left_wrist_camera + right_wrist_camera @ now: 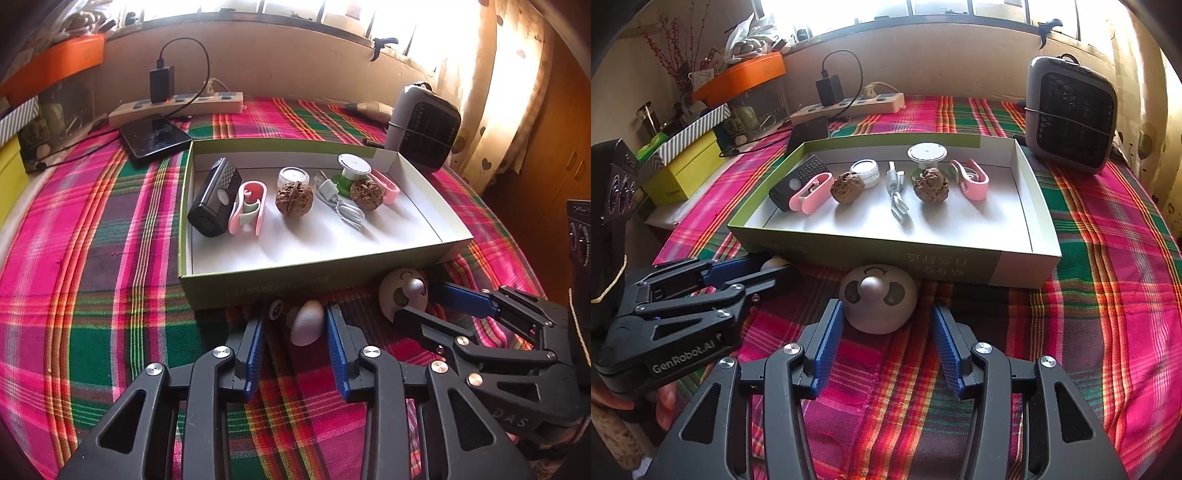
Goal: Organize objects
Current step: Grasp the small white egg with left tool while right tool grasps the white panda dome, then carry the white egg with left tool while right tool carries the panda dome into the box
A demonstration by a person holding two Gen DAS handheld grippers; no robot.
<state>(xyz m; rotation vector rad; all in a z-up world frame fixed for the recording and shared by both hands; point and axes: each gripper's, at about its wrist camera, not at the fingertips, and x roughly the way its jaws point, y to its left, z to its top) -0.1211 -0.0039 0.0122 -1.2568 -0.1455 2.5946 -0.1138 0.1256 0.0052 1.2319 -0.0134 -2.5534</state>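
Counting inside the shallow box (424,177) at the frame's centre, I find two walnuts (294,199), two pink clips (246,209), one black device (214,201), one small jar (293,178), one white cable (341,206) and one white-topped suction cup (354,165). Below it on the plaid surface (110,258), my left gripper (295,325) straddles one white egg-shaped piece (307,322), pads apart from it. My right gripper (888,319) stands open around one round panda-faced toy (878,303).

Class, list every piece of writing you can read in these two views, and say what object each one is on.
"GenRobot.AI": on the side of the left claw.
"DAS": raised letters on the body of the right claw; the rest is hidden.
Printed characters on the front wall of the green box: too blurred to read.
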